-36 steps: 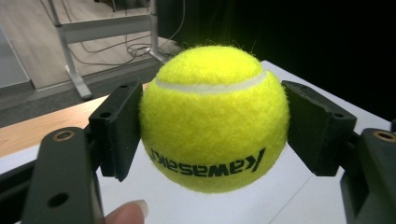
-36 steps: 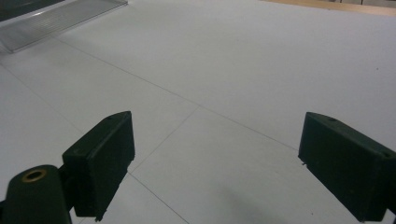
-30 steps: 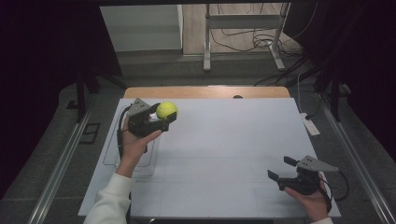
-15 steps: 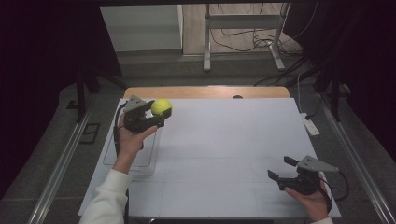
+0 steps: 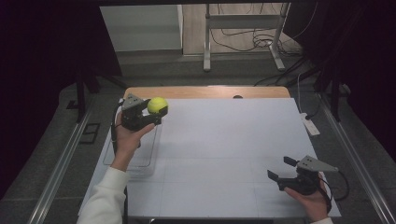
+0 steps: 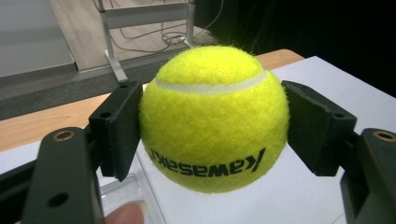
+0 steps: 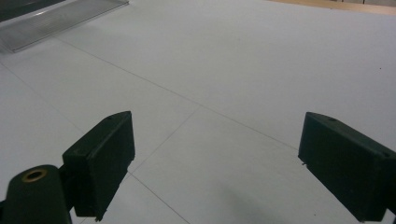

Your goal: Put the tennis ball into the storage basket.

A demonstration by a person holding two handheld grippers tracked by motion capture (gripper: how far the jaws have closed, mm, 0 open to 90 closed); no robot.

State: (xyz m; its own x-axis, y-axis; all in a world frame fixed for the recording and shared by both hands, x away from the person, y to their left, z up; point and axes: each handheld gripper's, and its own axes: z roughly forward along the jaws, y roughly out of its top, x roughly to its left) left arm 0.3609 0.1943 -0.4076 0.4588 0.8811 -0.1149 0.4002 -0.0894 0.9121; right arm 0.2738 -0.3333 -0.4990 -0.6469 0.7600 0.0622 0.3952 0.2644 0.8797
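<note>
The left gripper (image 5: 152, 116) squeezes the tennis ball (image 5: 157, 105) above the clear tray (image 5: 140, 161) — the right gripper (image 5: 282, 170) gapes, far off.

The tennis ball (image 6: 212, 116) reads "Kawasaki", printed upside down.

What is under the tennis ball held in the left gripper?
The tennis ball is clamped in the left gripper above the table. Below it lie the white table surface and a corner of a clear tray; the ball covers whatever lies directly beneath it.
</note>
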